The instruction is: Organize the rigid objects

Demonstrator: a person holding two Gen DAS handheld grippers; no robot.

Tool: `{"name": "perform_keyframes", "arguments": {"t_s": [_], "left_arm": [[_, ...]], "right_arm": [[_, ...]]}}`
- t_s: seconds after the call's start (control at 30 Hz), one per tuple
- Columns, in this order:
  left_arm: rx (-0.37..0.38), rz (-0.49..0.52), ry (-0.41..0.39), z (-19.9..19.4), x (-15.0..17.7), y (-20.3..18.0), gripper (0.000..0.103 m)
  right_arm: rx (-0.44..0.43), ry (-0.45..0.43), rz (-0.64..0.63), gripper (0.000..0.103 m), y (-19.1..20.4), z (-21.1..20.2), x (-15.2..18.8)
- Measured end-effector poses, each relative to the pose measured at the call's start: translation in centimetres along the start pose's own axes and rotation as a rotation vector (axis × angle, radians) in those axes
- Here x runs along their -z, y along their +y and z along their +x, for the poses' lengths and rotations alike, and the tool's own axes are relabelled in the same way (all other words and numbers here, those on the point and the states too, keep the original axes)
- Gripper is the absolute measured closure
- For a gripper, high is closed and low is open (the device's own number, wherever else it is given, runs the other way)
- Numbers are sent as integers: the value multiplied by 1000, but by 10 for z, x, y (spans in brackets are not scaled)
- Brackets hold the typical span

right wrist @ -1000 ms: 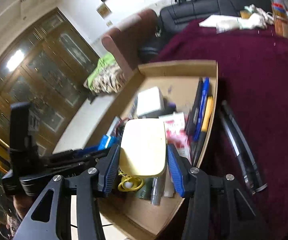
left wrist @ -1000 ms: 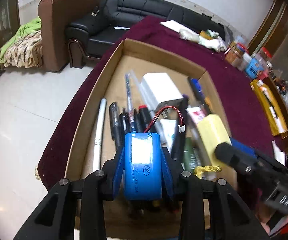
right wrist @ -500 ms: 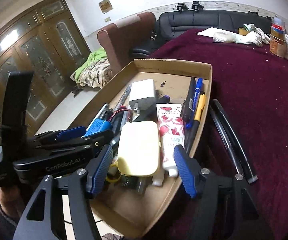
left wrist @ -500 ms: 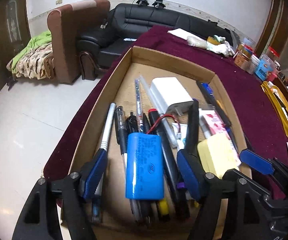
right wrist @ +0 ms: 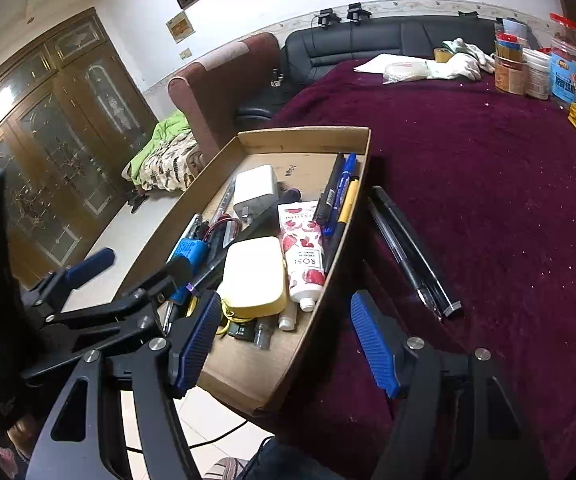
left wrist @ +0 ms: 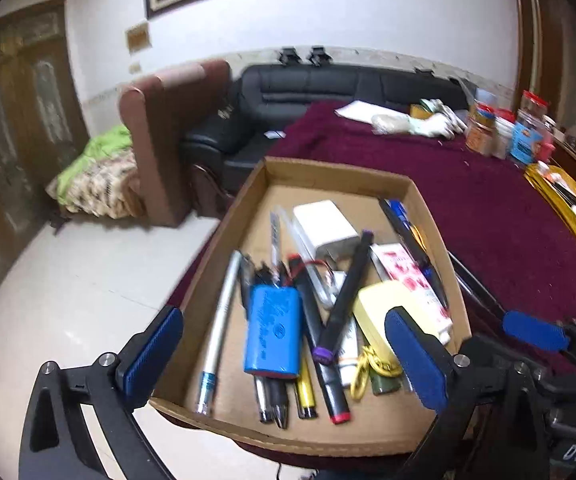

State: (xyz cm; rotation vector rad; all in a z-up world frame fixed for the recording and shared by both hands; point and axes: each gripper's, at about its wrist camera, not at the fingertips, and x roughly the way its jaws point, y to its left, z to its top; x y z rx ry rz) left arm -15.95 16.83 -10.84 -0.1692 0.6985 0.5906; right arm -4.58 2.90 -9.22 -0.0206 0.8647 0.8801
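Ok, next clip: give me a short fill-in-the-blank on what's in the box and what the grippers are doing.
1. The blue battery pack lies inside the ____ box.
2. Both the left gripper and the right gripper have their jaws ____ and hold nothing.
3. Two black pens lie outside the box on the ____ tablecloth.
4. The pale yellow case lies beside a tube printed with ____ flowers.

Missing words: cardboard; open; maroon; red
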Motion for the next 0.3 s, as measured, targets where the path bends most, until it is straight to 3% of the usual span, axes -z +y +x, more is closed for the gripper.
{"name": "perform_keyframes", "arguments": {"t_s": [0.13, 0.3], "left_arm": [[8, -20, 33, 4, -1, 2, 1], [-5, 28, 54, 7, -4, -10, 1]], "right_arm": [[1, 4, -1, 36, -1, 0, 1], [-1, 15, 33, 36, -11, 4, 3]]}}
